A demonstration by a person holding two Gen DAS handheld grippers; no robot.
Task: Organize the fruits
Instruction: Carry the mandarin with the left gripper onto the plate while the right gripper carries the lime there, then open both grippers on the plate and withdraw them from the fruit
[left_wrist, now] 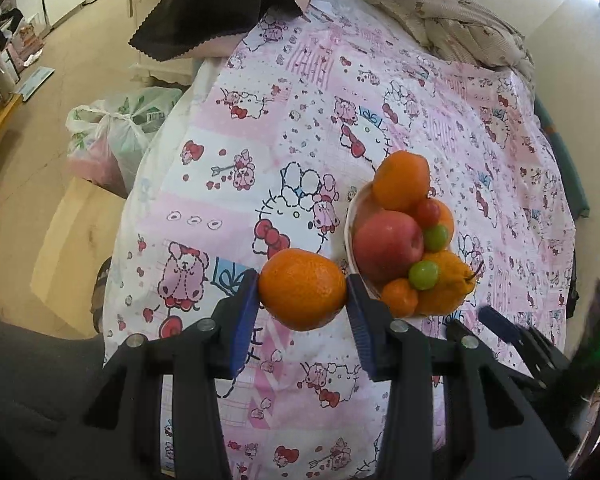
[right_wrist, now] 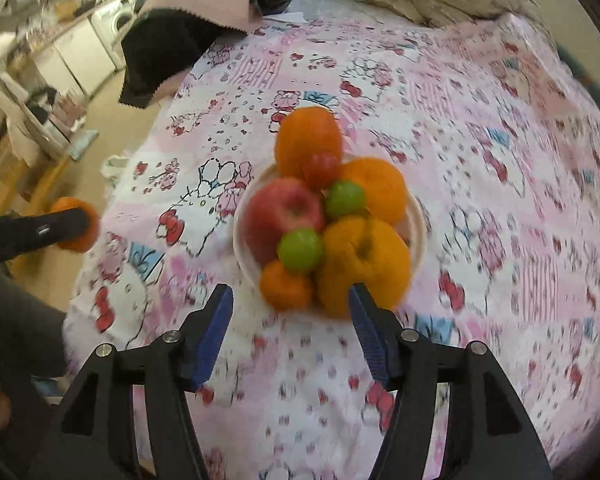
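My left gripper [left_wrist: 303,292] is shut on an orange [left_wrist: 302,289], held above the tablecloth just left of the white bowl [left_wrist: 353,224]. The bowl [right_wrist: 417,220] holds a red apple [right_wrist: 282,212], several oranges [right_wrist: 308,138], a lumpy orange citrus [right_wrist: 366,260], two green plums [right_wrist: 300,250] and a small red fruit [right_wrist: 322,170]. My right gripper [right_wrist: 291,300] is open and empty, just in front of the bowl. The left gripper with its orange [right_wrist: 76,232] shows at the left edge of the right wrist view. The right gripper [left_wrist: 512,328] shows at the lower right of the left wrist view.
The table wears a pink cartoon-print cloth [left_wrist: 300,120]. A crumpled beige cloth [left_wrist: 452,12] lies at the far right edge, a black and pink fabric [left_wrist: 220,8] at the far left. Plastic bags [left_wrist: 116,132] and a cardboard box [left_wrist: 76,248] sit on the floor left of the table.
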